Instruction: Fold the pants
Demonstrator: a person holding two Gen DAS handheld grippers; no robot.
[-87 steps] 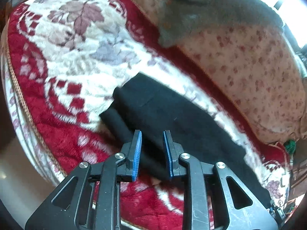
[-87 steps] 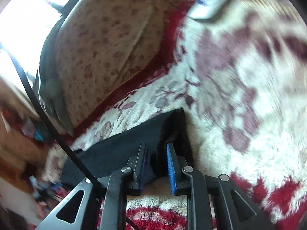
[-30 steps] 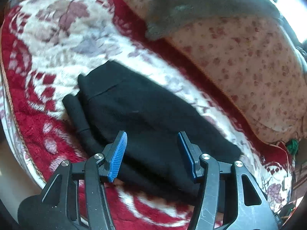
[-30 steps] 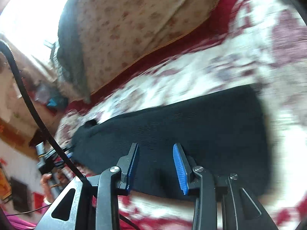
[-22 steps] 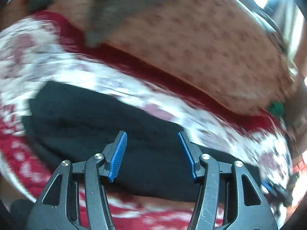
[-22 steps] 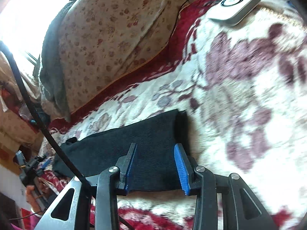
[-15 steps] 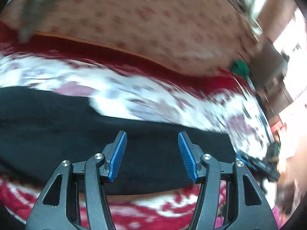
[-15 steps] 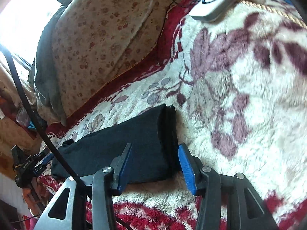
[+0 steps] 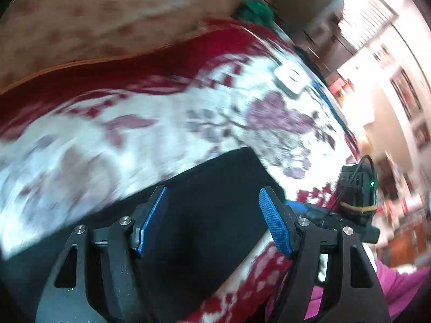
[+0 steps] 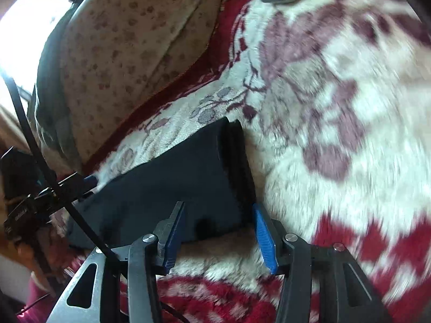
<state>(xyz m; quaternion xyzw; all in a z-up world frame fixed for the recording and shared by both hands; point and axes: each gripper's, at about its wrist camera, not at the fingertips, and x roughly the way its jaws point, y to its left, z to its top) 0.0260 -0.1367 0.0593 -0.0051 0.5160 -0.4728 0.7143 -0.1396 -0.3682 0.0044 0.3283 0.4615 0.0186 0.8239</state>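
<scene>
Over on the left, the floral backrest point(image 10: 129, 40) is rising behind a plush red-and-cream blanket point(image 9: 161, 123) that is covering the seat. The black pants point(image 10: 172, 177) are lying folded flat near its front edge, the stacked fold end facing right. The left tool point(image 9: 212, 220) is hovering above them, jaws just widening and spread, nothing pinched. The right tool point(image 10: 215, 234) is widening too, straddling the near corner, apparently not pinching. Rightward, bare blanket is stretching towards a white device point(image 9: 292, 76), blurred.
</scene>
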